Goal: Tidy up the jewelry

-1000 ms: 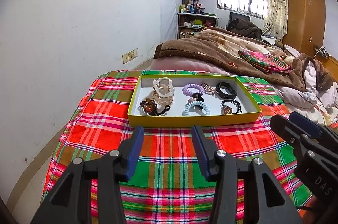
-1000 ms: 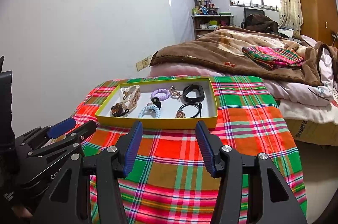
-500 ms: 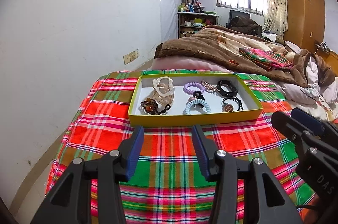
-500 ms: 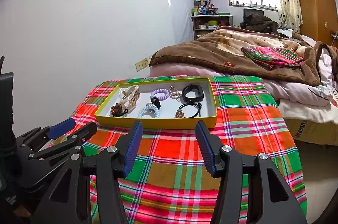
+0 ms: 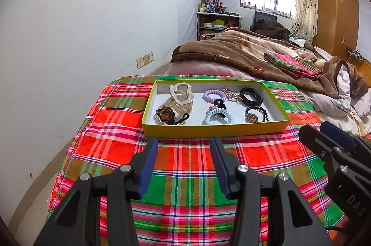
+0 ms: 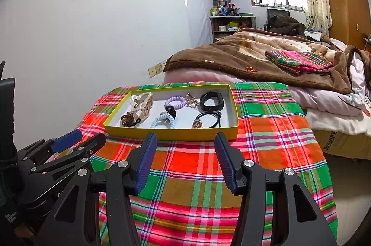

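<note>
on the plaid cloth [image 5: 185, 176], a yellow tray [image 5: 213, 130] holds hair ties and bracelets.

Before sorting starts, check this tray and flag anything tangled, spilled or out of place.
Everything lies inside the yellow tray; nothing has spilled onto the plaid cloth. The pieces lie loose and unsorted: the black hair tie lies between and against the purple coil tie and the blue coil tie. Nothing looks broken.

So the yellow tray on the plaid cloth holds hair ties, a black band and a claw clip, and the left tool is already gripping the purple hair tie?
Not quite. The left tool is open and empty, short of the yellow tray. In the left wrist view the purple hair tie lies untouched inside. The rest is right.
</note>
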Available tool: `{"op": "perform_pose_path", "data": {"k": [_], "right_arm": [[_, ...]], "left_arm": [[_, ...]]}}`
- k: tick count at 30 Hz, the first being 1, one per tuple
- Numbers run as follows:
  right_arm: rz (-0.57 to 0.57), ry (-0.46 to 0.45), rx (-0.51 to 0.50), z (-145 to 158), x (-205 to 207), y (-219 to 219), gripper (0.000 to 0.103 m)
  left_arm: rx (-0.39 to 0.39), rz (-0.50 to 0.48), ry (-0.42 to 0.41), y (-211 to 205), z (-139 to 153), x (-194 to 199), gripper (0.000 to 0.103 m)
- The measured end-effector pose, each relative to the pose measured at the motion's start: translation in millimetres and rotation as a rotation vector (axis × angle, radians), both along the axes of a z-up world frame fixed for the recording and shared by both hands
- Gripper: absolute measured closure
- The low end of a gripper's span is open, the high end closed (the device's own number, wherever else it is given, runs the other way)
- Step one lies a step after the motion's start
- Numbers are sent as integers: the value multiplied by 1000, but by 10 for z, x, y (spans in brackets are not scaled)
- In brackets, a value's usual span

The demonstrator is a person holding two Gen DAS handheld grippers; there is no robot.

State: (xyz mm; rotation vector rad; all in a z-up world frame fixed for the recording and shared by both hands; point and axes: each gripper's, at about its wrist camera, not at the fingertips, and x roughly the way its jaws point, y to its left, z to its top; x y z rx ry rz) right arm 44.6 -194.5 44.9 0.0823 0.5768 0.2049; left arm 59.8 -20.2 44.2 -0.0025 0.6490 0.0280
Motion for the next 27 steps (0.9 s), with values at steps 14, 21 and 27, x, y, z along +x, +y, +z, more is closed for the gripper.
{"op": "perform_pose_path", "data": {"k": [14, 21, 27], "right_arm": [[-1, 1, -5, -14, 11, 23, 50], [-1, 2, -5, -15, 11, 27, 50], [1, 1, -5, -17, 7, 27, 50]], "left_arm": [[6, 9, 3, 23, -15, 11, 54], [8, 13, 6, 25, -17, 12, 54], [10, 15, 9, 26, -22, 10, 54]]}}
